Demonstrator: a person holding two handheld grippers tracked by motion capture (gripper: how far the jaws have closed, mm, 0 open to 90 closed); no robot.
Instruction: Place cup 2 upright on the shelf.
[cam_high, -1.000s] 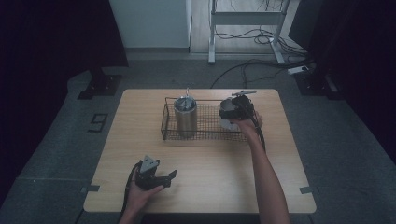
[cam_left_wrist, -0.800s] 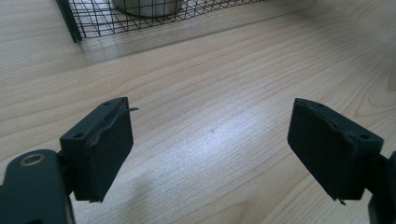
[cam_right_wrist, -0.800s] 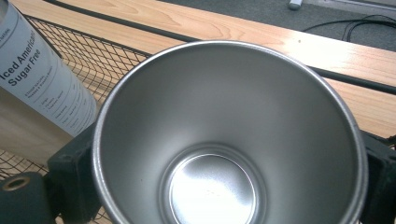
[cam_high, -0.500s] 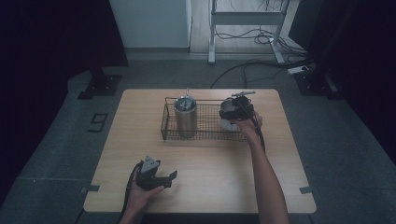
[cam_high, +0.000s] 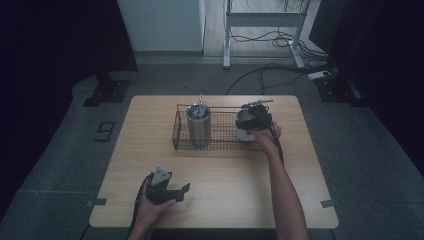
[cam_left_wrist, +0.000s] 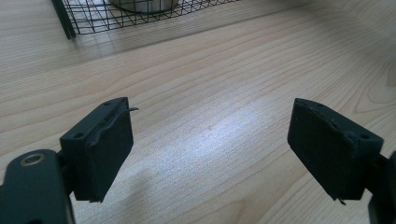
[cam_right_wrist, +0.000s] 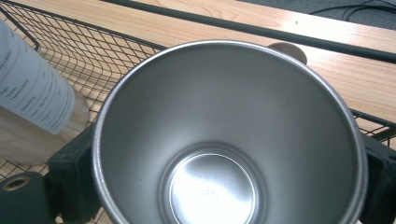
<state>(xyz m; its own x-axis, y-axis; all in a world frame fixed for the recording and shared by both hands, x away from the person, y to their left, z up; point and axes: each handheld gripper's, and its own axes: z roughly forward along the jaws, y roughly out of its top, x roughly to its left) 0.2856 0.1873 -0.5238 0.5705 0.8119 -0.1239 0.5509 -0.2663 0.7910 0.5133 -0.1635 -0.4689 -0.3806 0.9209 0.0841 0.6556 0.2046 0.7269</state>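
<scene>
A wire basket (cam_high: 220, 148) stands at the middle back of the wooden table (cam_high: 300, 200). In its left part stands a tall steel tumbler (cam_high: 198, 127) with something sticking out of its top. My right gripper (cam_high: 254, 120) is at the basket's right end, shut on a steel cup (cam_high: 245, 120). In the right gripper view the empty cup (cam_right_wrist: 215, 130) faces the camera with a jaw on each side of it, over the basket mesh (cam_right_wrist: 93, 56). My left gripper (cam_high: 180, 192) rests near the table's front left, open, its pads (cam_left_wrist: 107, 149) wide apart over bare wood.
A pale cylinder with printed text (cam_right_wrist: 32, 88) stands at the left in the right gripper view, inside the basket. The basket's front corner (cam_left_wrist: 116, 18) lies well ahead of the left gripper. Cables and a metal stand (cam_high: 260, 30) are on the floor behind the table.
</scene>
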